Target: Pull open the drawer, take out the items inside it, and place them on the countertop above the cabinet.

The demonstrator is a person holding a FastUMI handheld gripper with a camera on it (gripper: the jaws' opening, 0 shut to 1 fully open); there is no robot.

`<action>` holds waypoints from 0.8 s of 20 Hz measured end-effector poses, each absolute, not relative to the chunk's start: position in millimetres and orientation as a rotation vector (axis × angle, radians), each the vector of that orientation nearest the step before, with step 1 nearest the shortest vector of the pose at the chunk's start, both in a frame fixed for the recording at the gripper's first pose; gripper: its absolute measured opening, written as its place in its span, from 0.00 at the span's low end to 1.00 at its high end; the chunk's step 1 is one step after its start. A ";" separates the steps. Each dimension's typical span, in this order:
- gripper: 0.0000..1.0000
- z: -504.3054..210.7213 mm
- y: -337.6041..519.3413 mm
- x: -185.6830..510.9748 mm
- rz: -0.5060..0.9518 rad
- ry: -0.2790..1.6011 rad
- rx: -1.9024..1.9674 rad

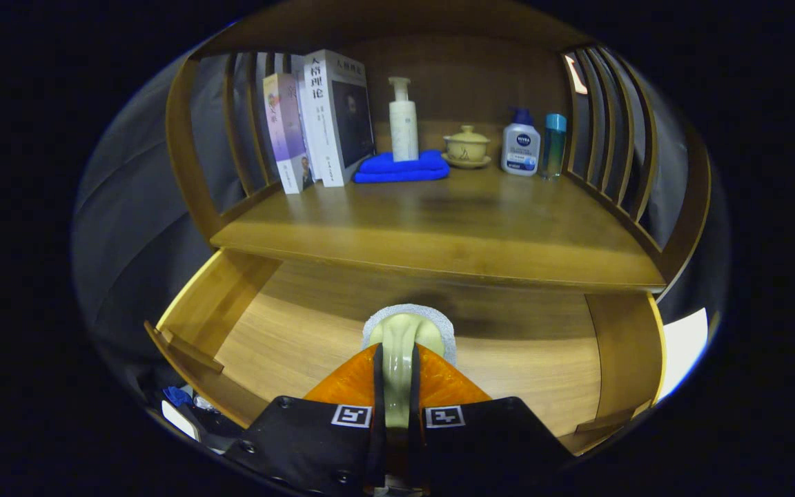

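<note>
Now your gripper (397,373) is clamped on a pale item (406,338) with a grey rim, lower centre, above the open drawer (287,331); its long axis runs away from you. Upper centre, the countertop (439,221) carries books (321,117), a blue cloth (401,168), pump bottle (403,121), lidded cup (466,146), and two small bottles (532,146).

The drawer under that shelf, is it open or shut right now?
Open. The drawer is pulled out from under the countertop, its wooden floor showing. The gripper is shut on a pale green item above that floor.
</note>
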State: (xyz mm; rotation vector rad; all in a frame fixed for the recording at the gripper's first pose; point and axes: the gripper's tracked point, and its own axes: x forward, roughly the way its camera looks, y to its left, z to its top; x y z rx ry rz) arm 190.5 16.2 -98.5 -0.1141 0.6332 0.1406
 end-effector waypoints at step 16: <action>0.14 -2.5 16.1 223.4 0.125 0.444 0.014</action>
